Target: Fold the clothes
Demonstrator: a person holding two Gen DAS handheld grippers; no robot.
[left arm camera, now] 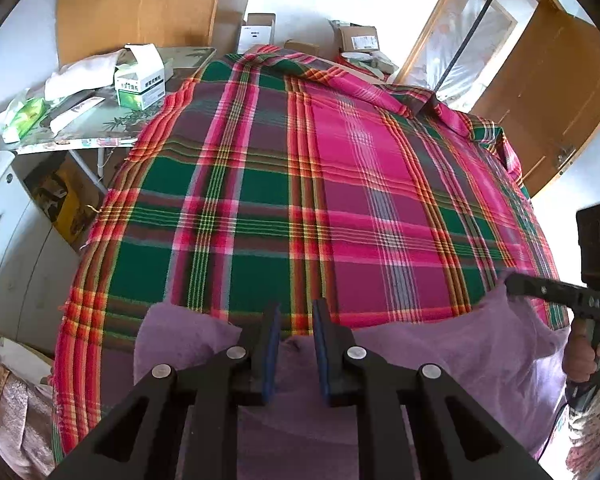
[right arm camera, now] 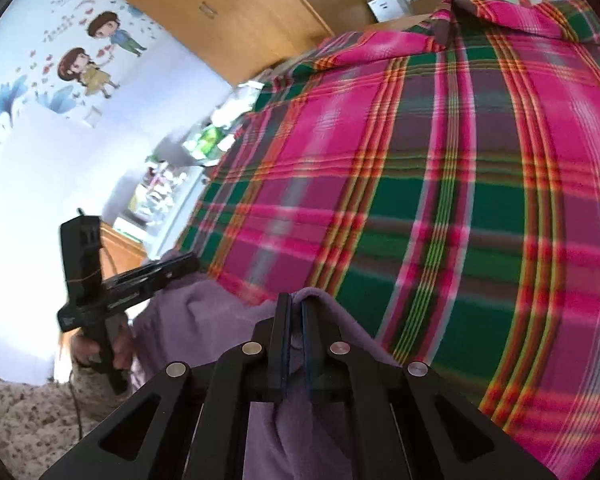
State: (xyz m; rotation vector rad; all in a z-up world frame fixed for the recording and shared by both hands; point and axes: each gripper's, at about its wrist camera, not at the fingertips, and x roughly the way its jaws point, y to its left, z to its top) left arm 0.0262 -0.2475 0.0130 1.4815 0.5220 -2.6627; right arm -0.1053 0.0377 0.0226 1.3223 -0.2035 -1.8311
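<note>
A purple fleece garment (left arm camera: 440, 352) lies at the near edge of a bed covered by a pink, green and red plaid blanket (left arm camera: 300, 180). My left gripper (left arm camera: 297, 316) is shut on the garment's upper edge, with fabric bunched between its blue pads. My right gripper (left arm camera: 510, 280) pinches the same edge further right. In the right wrist view, the right gripper (right arm camera: 295, 304) is shut with a ridge of the purple garment (right arm camera: 220, 312) rising between its fingers. The left gripper (right arm camera: 192, 260) holds the edge at the left, above the plaid blanket (right arm camera: 420, 200).
A side table (left arm camera: 100, 128) with a green-and-white medicine box (left arm camera: 140, 84) stands left of the bed. A white cabinet (left arm camera: 4, 220) is nearer. Cardboard boxes (left arm camera: 358, 38) and wooden doors (left arm camera: 540, 80) are behind. A hand (right arm camera: 92, 348) grips the left handle.
</note>
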